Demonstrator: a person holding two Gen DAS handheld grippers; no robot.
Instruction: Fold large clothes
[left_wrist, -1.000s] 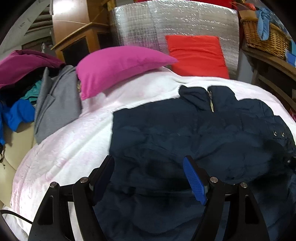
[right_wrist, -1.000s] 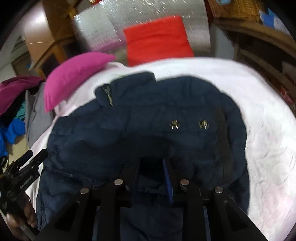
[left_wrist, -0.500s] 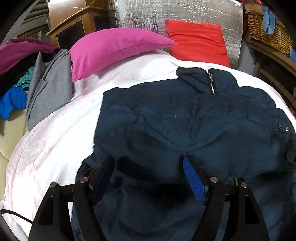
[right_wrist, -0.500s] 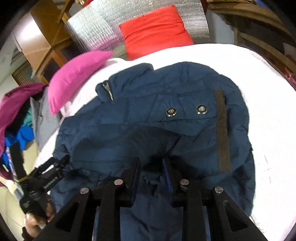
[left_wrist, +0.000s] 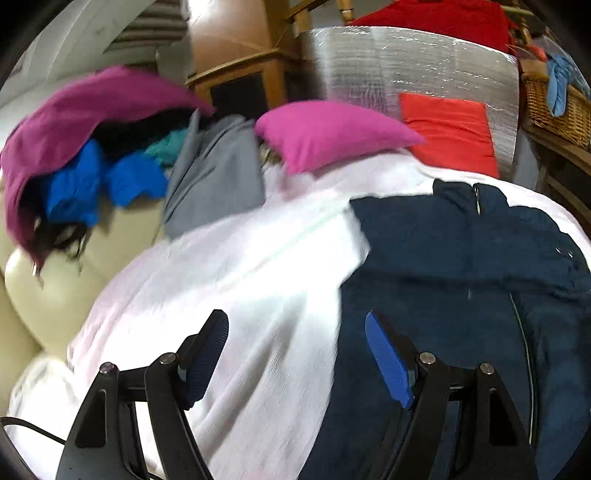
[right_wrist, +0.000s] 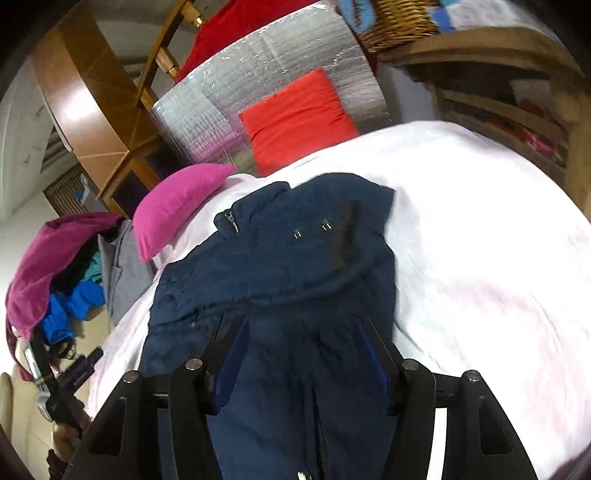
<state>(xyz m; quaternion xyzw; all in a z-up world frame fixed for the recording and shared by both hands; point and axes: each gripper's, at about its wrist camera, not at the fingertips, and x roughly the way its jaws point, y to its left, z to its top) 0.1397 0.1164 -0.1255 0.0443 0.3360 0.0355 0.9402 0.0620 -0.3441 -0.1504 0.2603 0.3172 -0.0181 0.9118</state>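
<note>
A navy padded jacket (left_wrist: 461, 277) (right_wrist: 277, 266) lies spread on a white bedspread (left_wrist: 240, 277) (right_wrist: 480, 240), collar and zip toward the pillows. My left gripper (left_wrist: 295, 325) is open and empty. It hovers over the bedspread just left of the jacket's edge, and its right blue pad sits over the navy fabric. In the right wrist view the left gripper (right_wrist: 74, 373) shows at the lower left, held by a hand (right_wrist: 62, 432). My right gripper (right_wrist: 304, 354) hangs above the jacket's lower part. Its jaws are opening, and the fabric lies beneath them without being pinched.
A pink pillow (left_wrist: 332, 133) and a red cushion (left_wrist: 450, 129) lean at the bed's far end against a silver foil panel (left_wrist: 406, 62). A pile of purple, blue and grey clothes (left_wrist: 92, 147) sits left. A wicker basket (left_wrist: 554, 107) stands on wooden shelves at right.
The left gripper swung left, off the jacket and over the white bedspread. The right gripper's jaws parted and let go of the jacket fabric, and it drew back a little.
</note>
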